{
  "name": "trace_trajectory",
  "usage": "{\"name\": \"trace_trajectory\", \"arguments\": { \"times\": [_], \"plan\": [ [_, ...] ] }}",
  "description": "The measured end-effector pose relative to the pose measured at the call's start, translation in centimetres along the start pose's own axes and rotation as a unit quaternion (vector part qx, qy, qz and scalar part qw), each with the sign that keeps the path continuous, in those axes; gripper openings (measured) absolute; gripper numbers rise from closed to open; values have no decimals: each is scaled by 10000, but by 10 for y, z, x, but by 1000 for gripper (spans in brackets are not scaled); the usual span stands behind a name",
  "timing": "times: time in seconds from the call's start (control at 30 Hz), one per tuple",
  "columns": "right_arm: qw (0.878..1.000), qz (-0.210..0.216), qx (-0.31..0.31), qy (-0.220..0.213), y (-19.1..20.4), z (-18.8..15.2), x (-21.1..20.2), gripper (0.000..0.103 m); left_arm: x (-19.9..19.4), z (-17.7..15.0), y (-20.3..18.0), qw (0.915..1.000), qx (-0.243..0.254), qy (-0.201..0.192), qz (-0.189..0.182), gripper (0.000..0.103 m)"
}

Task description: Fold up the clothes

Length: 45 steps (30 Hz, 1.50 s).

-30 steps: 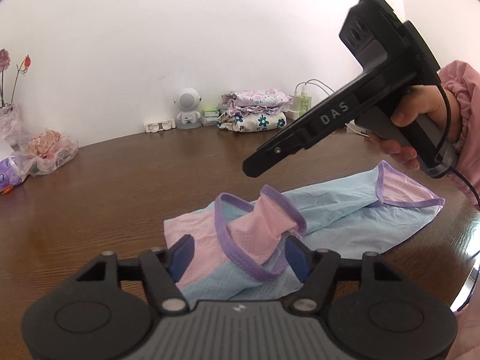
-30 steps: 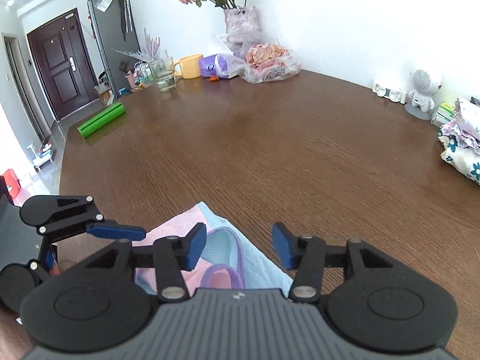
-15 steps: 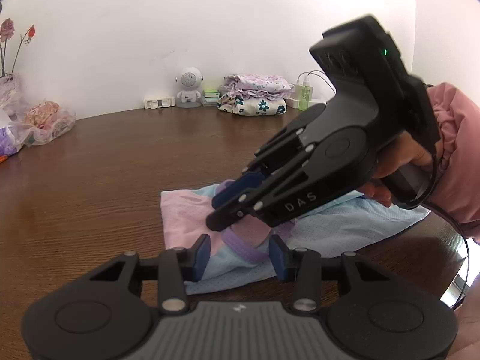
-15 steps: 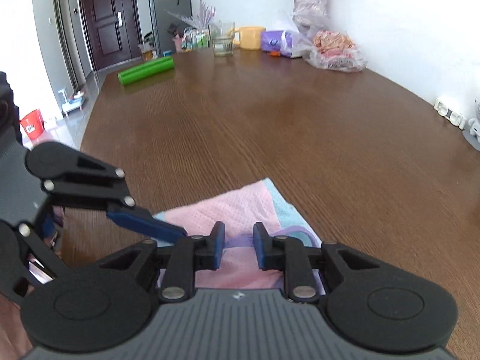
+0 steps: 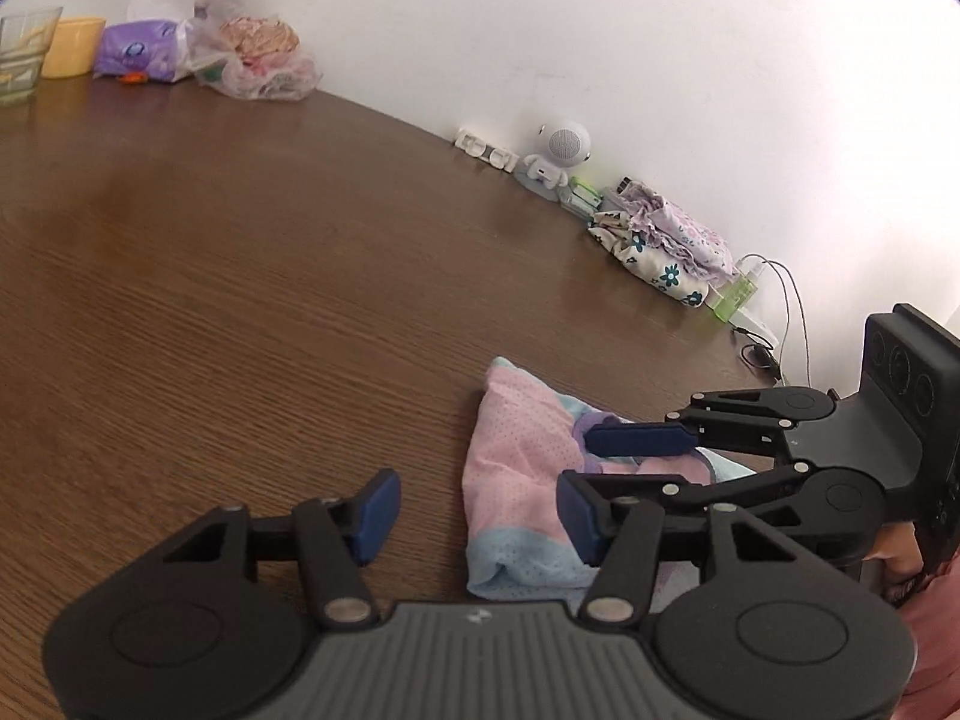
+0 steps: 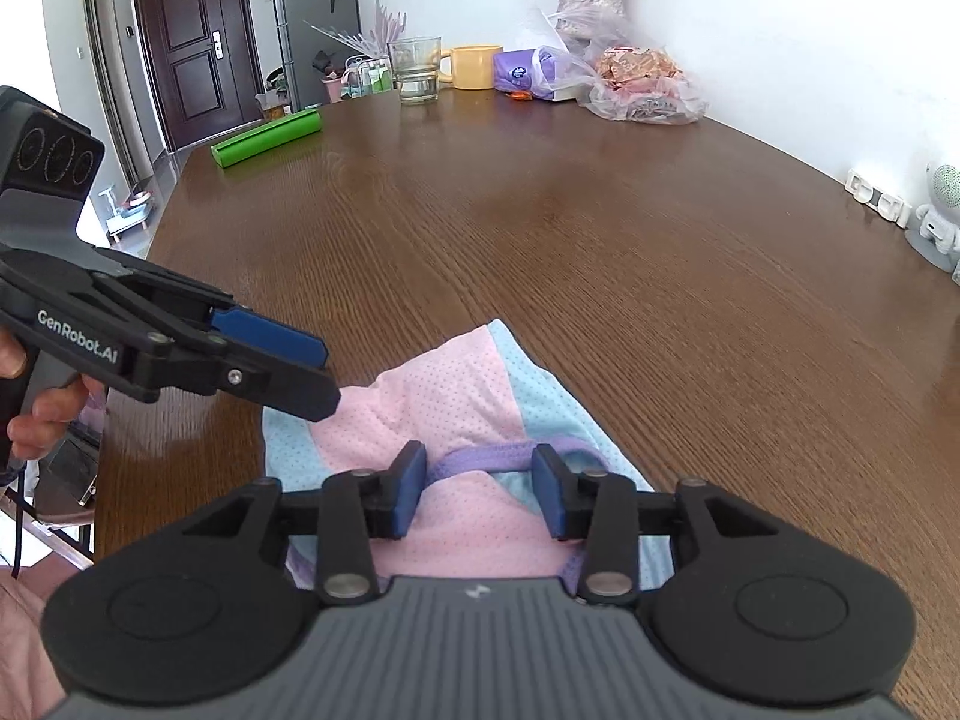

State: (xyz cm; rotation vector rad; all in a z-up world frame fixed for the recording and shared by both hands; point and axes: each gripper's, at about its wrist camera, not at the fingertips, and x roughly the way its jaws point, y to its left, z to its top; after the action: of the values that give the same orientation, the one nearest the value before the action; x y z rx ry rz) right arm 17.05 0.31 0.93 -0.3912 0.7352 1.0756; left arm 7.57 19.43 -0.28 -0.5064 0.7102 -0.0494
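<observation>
One pink-and-blue garment (image 6: 456, 414) on the table (image 6: 600, 228), two tongs opening, left tongs (image 5: 474, 510) and right tongs (image 6: 480, 489) both released.

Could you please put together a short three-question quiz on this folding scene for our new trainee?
1. True or false: the pink and blue garment hangs in the air.
2. What colour is the band between the right gripper pads?
3. The green roll lies: A) beside the garment, B) near the far edge of the table, C) on the folded pile.

Key: 1 false, it lies on the table; 2 purple; 3 B.
</observation>
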Motion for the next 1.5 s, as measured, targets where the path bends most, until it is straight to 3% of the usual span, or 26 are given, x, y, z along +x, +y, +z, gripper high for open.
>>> {"name": "trace_trajectory", "arguments": {
  "times": [0.3, 0.33, 0.47, 0.63, 0.77, 0.97, 1.17, 1.33, 1.5],
  "plan": [
    [9998, 65, 162, -82, -6, -2, 2, 42, 7, 2, -7, 9994, -143, 239, 211, 22],
    [9998, 65, 162, -91, -6, -1, 2, 42, 10, 1, -8, 9993, -149, 273, 211, 14],
    [9998, 75, 171, -112, -7, -1, 3, 43, 11, -1, -10, 9995, -168, 149, 239, 6],
    [9998, 54, 144, -143, -5, -1, 2, 43, 4, -1, -26, 9987, 329, -133, 373, 5],
    [9996, -5, 110, -241, -4, 1, -9, 51, 0, -3, -45, 9928, 954, -362, 630, 5],
    [9996, -112, -86, -252, 0, -4, -28, 51, -3, -13, -78, 9720, 2051, -651, 942, 5],
    [9992, -123, -70, -385, 1, -8, -44, 53, 0, -22, -101, 9536, 2706, -767, 1071, 5],
    [9984, 88, -10, -565, 6, -3, -46, 53, 3, -22, -101, 9541, 2686, -763, 1085, 5],
    [9945, 134, -970, -362, 45, -4, -36, 52, 0, -15, -90, 9648, 2403, -669, 832, 5]
  ]
}}
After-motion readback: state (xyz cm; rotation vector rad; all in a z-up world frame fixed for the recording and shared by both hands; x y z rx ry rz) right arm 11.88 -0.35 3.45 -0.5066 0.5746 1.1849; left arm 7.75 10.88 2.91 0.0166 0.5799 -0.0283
